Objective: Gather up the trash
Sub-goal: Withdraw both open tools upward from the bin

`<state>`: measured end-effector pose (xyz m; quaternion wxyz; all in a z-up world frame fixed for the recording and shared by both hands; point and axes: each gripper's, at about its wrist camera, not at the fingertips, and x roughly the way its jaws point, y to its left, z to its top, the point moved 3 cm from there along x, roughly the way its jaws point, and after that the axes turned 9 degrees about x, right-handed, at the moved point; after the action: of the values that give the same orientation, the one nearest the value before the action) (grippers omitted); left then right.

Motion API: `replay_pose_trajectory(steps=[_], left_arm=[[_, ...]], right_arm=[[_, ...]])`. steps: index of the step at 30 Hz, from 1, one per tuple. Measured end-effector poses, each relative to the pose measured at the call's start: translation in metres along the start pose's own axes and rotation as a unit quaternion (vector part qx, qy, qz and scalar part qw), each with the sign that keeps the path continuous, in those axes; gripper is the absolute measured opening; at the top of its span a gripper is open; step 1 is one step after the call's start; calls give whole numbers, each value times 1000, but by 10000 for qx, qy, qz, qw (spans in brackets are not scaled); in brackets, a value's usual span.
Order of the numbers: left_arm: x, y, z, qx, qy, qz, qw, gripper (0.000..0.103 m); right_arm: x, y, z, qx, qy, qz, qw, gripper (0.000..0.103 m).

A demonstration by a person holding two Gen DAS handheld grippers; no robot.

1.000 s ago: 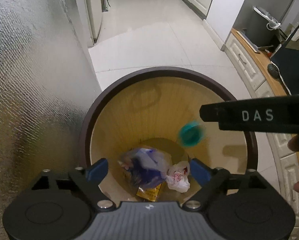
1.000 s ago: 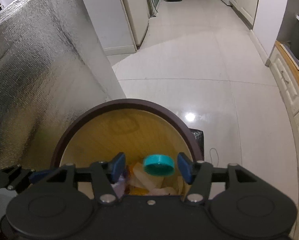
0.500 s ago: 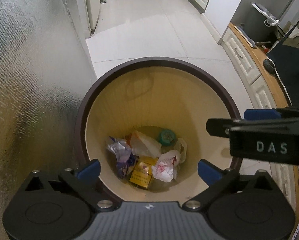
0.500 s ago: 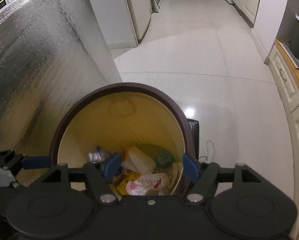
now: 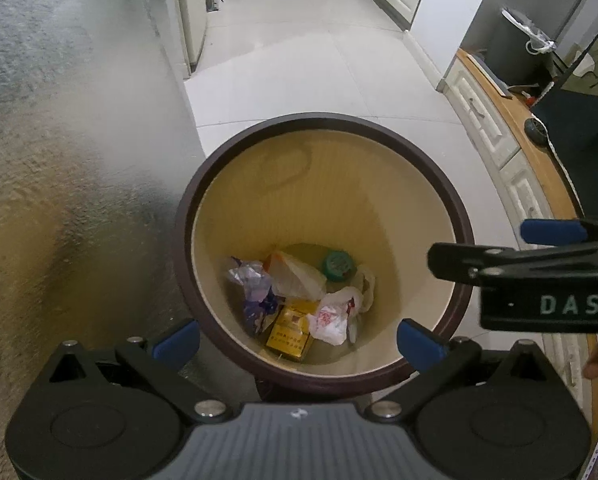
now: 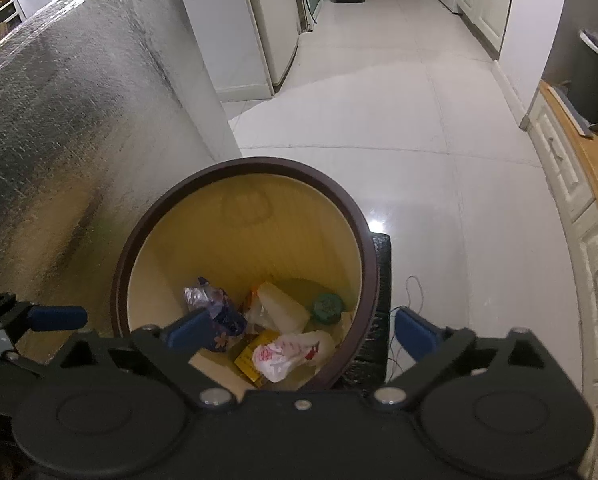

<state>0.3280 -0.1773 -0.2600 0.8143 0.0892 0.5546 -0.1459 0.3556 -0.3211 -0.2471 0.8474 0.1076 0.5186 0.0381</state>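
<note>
trash (image 5: 299, 300) lies at the bottom of the round bin (image 5: 259, 128): a teal cap (image 5: 337, 265), a yellow box (image 5: 291, 330), a white bag (image 5: 331, 316) and purple wrapper (image 5: 255, 280) (all touching in one heap). the left gripper (image 5: 299, 338) hangs above the near rim, spread wide and empty; the right gripper (image 6: 303, 328) likewise, wide and empty. a foil-covered wall (image 6: 59, 140) stands just beside the bin.

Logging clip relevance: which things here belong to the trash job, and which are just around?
Job: bin, green cap, yellow box, white bag, left gripper, right gripper.
Around: cabinet, foil wall.
</note>
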Motion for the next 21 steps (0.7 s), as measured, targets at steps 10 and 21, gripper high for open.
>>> replay_pose_trajectory(steps=[10, 21], left_arm=[[-25, 4, -14, 40, -87, 73, 9999, 103], [-57, 11, -26, 81, -371, 199, 9991, 103]], right_arm=[[-24, -7, -15, 24, -95, -243, 9997, 103], [-51, -13, -39, 73, -228, -419, 9988, 103]])
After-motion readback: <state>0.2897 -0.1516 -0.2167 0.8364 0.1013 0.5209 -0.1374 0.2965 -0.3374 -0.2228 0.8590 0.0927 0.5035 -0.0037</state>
